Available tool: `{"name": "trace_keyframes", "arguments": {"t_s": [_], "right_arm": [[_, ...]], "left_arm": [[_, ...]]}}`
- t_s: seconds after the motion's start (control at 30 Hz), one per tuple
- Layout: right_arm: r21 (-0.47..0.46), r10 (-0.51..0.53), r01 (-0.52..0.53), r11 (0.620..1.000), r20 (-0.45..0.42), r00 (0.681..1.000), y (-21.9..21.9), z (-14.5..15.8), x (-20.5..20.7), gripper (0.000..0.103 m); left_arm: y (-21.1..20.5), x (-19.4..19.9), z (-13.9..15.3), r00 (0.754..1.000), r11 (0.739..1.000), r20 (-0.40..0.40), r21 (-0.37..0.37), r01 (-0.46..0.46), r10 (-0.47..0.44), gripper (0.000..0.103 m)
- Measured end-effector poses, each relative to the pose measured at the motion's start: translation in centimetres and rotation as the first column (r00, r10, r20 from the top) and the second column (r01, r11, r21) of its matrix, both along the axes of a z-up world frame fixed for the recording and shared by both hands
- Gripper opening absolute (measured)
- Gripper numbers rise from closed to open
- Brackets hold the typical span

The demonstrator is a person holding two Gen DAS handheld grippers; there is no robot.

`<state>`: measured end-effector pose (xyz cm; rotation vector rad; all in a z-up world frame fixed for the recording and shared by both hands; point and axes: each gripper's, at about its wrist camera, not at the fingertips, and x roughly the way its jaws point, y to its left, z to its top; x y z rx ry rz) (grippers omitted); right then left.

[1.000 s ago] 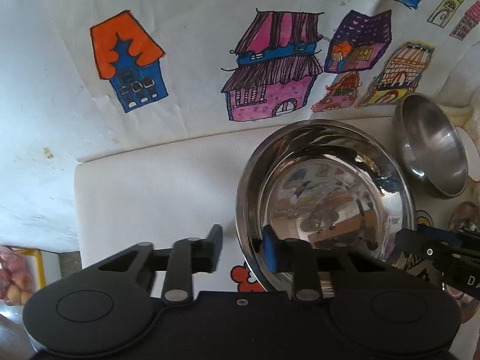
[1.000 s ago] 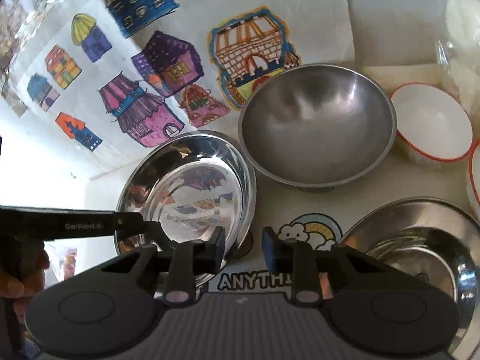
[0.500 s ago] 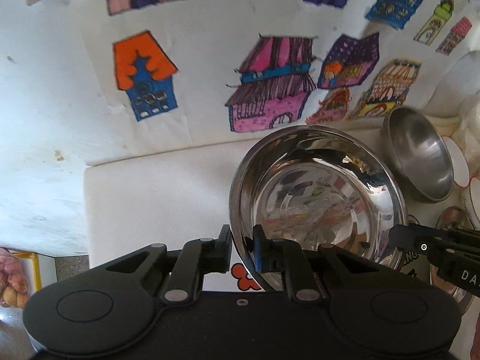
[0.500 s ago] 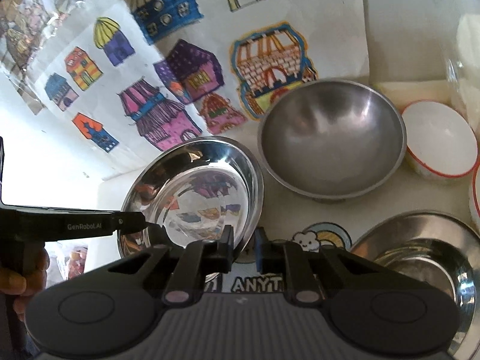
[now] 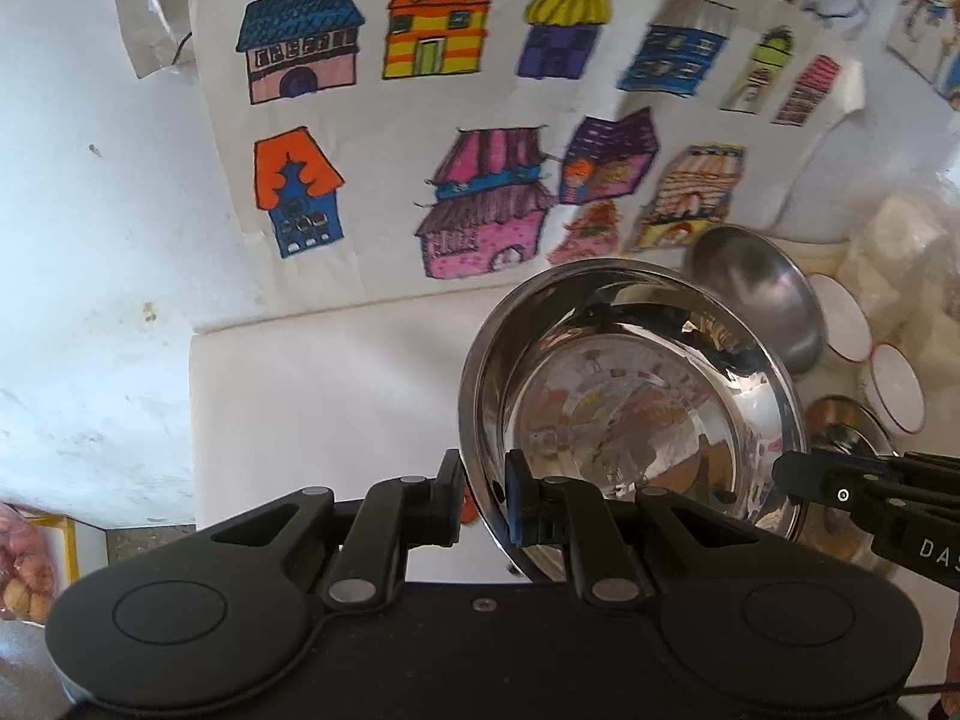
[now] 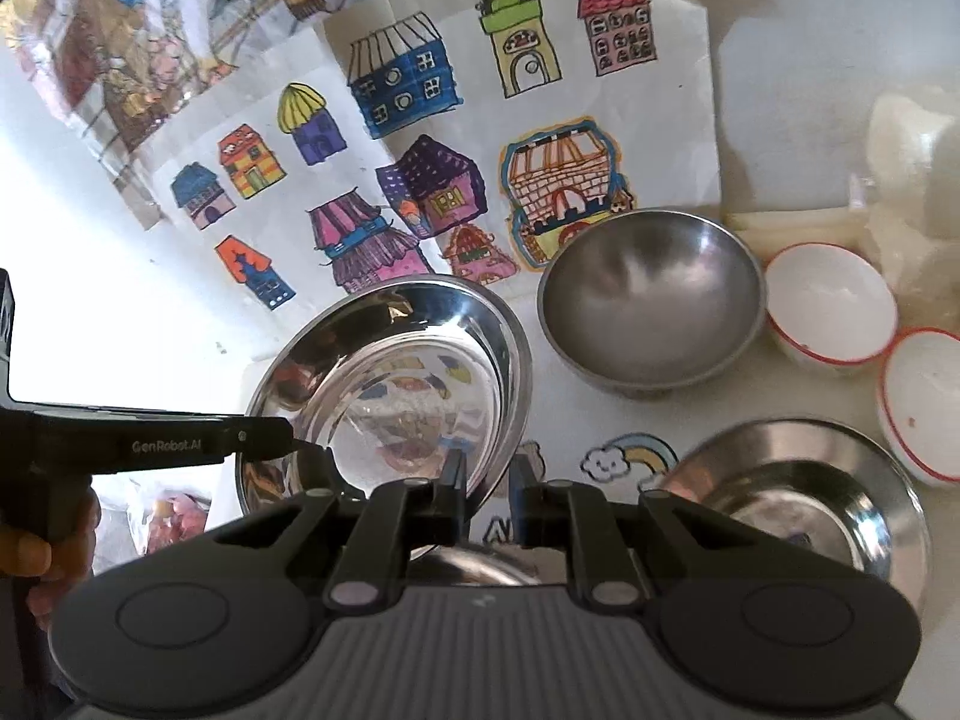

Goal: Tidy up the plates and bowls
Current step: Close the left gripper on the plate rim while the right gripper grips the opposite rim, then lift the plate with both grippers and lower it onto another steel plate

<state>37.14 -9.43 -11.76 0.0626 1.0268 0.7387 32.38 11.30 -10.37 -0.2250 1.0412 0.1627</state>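
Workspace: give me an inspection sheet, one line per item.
Surface: white tabletop with cartoon prints.
Job's things: shiny steel plate gripped at two points on its rim and tilted; matte steel bowl, a second steel plate and two red-rimmed white bowls stand to its right.
Clutter: white wrapped bundles in the far right corner.
Grippers: left tongs shut on the plate's near rim; right tongs shut on its opposite edge.
Cables: nothing seen.
Surroundings: white wall with house drawings; a bag of pinkish items below the table edge.
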Motion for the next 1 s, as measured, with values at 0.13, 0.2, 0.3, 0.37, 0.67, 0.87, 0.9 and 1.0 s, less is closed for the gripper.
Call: {"name": "trace_keyframes", "arguments": {"t_s": [0.13,0.2,0.3,0.37,0.67,0.87,0.9,1.0], "right_arm": [[-0.01,0.005,-0.005,1.0,0.002,1.0,-1.3,0.4,-1.8,0.017],[-0.02,0.01,-0.01,1.0,-0.001,1.0,-2.1,0.5,-2.7,0.017],[-0.034,0.018,-0.018,0.999,-0.006,1.0,-3.1,0.5,-4.2,0.017],[-0.04,0.022,-0.022,0.999,-0.013,1.0,-3.9,0.5,-5.2,0.018],[-0.059,0.031,-0.035,0.998,-0.072,0.997,-6.1,-0.7,-7.4,0.018],[-0.083,0.035,-0.043,0.996,-0.098,0.995,-6.1,-1.5,-7.6,0.018],[-0.083,0.037,-0.045,0.995,-0.101,0.994,-6.0,-1.6,-7.6,0.018],[-0.089,0.044,-0.053,0.995,-0.109,0.993,-5.9,-1.8,-7.7,0.019]], "left_arm": [[-1.1,-1.6,0.0,1.0,1.0,-0.011,-0.014,0.02,-0.02,0.015],[-1.6,-2.4,-0.1,0.999,0.999,-0.021,-0.02,0.031,-0.031,0.015],[-2.7,-3.8,-0.4,0.998,0.998,-0.035,-0.026,0.051,-0.052,0.015],[-3.3,-4.8,-0.6,0.997,0.998,-0.045,-0.029,0.062,-0.064,0.016],[-5.4,-7.9,-1.8,0.991,0.995,-0.096,-0.017,0.094,-0.095,0.016],[-6.5,-8.0,-2.3,0.983,0.99,-0.125,0.04,0.138,-0.132,0.018],[-6.5,-7.9,-2.4,0.982,0.989,-0.131,0.045,0.14,-0.133,0.018],[-6.5,-7.8,-2.4,0.98,0.988,-0.146,0.053,0.143,-0.134,0.018]]}}
